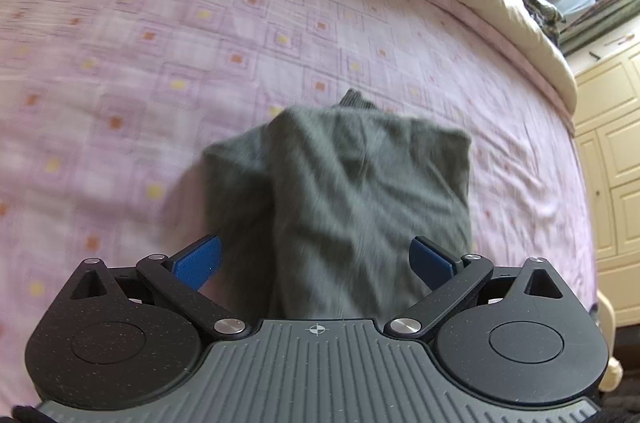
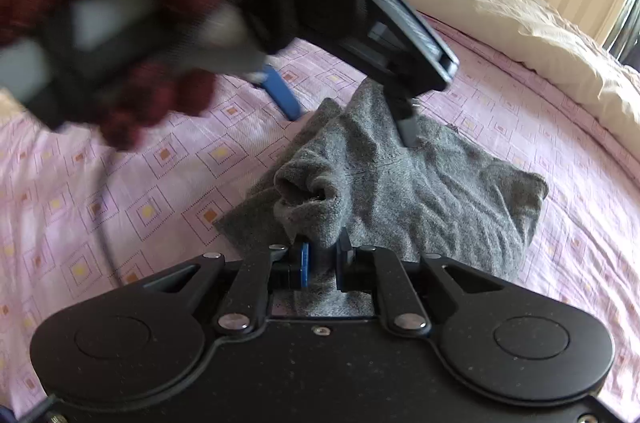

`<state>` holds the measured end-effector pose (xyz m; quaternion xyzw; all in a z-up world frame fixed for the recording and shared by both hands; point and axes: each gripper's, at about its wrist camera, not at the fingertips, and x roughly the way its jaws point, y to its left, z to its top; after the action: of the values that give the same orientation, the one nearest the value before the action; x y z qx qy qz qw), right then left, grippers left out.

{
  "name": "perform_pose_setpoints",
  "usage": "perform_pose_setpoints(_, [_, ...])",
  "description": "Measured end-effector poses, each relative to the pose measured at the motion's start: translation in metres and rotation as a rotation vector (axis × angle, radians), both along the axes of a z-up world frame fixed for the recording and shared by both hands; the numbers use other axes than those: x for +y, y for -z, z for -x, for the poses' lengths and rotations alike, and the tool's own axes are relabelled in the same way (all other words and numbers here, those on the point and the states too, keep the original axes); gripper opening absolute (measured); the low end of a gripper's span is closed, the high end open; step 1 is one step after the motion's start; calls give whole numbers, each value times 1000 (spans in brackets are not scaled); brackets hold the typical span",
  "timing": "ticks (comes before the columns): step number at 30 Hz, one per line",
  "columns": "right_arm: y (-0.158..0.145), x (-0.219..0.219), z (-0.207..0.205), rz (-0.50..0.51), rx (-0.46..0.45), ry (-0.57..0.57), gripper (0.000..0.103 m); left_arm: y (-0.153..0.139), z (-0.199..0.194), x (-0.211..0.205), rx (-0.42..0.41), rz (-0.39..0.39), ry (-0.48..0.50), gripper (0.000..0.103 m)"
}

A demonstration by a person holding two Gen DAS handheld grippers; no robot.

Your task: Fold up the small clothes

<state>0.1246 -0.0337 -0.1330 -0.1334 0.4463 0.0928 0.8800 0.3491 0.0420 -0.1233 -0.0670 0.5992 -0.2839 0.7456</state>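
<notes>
Fuzzy grey knit garment (image 2: 400, 183); matt black plastic tool (image 2: 322, 263).

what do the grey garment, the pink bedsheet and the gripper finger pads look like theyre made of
Small grey garment: soft fuzzy knit, probably fleece or wool blend; napped matte surface, ribbed cuff.
Pink patterned bedsheet: thin woven cotton-like cloth, matte, with printed squares and fine creases.
Blue fingers of the left gripper: likely moulded plastic or rubber, with a finely textured face.

My left wrist view sits close above the grey garment (image 1: 340, 199), facing the far pillows, my right wrist view likewise near, both sharing garment and pink bed (image 1: 160, 43).
</notes>
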Motion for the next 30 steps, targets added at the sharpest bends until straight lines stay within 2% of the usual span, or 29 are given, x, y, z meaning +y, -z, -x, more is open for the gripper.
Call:
perform_pose_setpoints(2, [0, 1, 0, -10, 7, 4, 18, 7, -8, -9, 14, 2, -2, 98])
perform_pose_setpoints(3, [2, 1, -1, -15, 11, 7, 18, 10, -12, -12, 19, 3, -2, 85])
perform_pose_setpoints(5, [2, 1, 0, -29, 19, 18, 18, 14, -17, -19, 27, 5, 13, 73])
perform_pose_setpoints(7, [2, 0, 1, -43, 22, 31, 18, 15, -18, -25, 17, 37, 44, 55])
perform_pose_setpoints(9, [0, -1, 1, -60, 21, 46, 18, 15, -18, -28, -6, 13, 47, 18])
perform_pose_setpoints(10, [-2, -1, 1, -70, 20, 51, 17, 14, -18, -28, -25, -8, 45, 14])
perform_pose_setpoints(15, [-12, 7, -4, -120, -2, 39, 16, -10, -15, -13, -165, -38, 53, 12])
perform_pose_setpoints(17, [-6, 14, -10, -133, 13, 30, 16, -10, -21, -2, -158, -44, 51, 12])
perform_pose_setpoints(22, [26, 31, -32, -127, 109, -26, 16, 5, -34, 19, -143, -136, 15, 12])
perform_pose_setpoints(26, [37, 28, -38, -118, 156, -47, 22, 10, -36, 30, -131, -169, -7, 13])
perform_pose_setpoints(28, [35, 22, -36, -132, 148, -41, 24, 5, -36, 35, -121, -141, -37, 13])
perform_pose_setpoints(30, [34, 17, -33, -141, 147, -34, 25, -6, -33, 37, -140, -99, -68, 26])
